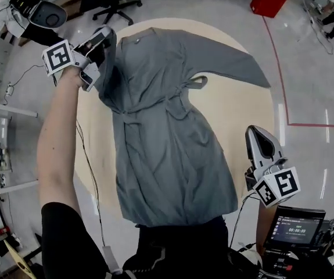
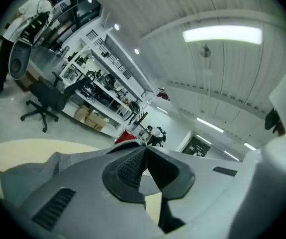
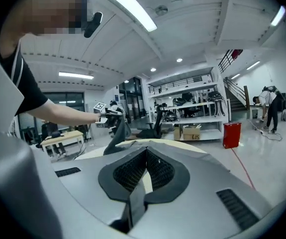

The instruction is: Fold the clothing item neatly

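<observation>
Grey robe (image 1: 167, 138) lies spread over the round table (image 1: 242, 115): soft, light, limp cloth, best pinched at hems or cuffs. Left gripper (image 2: 145, 149), at the table's far-left edge, is clamped on what is probably a sleeve. Right gripper (image 3: 146, 152), by the table's near-right edge, is clenched empty.

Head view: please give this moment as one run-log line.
garment: grey, spread on round table | left gripper: jaws shut on garment edge, lifted | right gripper: jaws shut, empty
</observation>
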A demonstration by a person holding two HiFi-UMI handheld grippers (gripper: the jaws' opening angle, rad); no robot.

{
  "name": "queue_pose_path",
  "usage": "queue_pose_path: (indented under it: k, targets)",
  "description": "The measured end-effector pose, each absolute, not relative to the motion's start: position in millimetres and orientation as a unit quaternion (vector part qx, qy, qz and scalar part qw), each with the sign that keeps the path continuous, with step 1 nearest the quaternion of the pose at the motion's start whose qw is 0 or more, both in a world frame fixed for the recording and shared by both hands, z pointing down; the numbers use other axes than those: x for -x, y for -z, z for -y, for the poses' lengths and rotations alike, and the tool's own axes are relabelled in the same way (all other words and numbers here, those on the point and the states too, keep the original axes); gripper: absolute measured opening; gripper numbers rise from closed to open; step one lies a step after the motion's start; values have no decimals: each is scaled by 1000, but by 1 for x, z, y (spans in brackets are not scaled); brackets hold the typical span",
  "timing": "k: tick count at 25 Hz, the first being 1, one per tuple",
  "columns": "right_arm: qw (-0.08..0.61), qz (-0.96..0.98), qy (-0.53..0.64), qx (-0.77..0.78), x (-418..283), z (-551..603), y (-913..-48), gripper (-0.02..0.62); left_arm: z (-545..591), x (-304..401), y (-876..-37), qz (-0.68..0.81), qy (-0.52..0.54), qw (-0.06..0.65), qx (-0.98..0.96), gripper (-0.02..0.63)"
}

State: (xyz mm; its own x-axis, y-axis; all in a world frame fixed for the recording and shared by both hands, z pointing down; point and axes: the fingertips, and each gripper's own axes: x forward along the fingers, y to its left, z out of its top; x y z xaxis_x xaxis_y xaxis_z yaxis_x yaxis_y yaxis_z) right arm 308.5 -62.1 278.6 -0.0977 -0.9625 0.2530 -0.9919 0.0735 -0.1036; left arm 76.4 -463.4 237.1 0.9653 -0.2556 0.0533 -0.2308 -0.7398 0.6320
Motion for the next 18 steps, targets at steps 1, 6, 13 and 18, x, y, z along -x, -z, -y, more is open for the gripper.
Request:
queue_pose_path:
  k: [1, 6, 13, 18]
  targets:
    - [53, 738, -132, -659, -337, 66, -287, 6, 461, -127, -249, 132, -5, 342, -930, 8]
    - [55, 758, -148, -633, -440, 70, -325, 6, 445, -277, -328, 146, -87, 361, -917, 8]
    - [23, 741, -204, -639, -519, 68, -384, 6, 423, -386, -446, 163, -245, 346, -891, 8]
    - [18, 740, -231, -632, -524, 59, -406, 6, 378, -417, -479, 108, -316, 347, -877, 267]
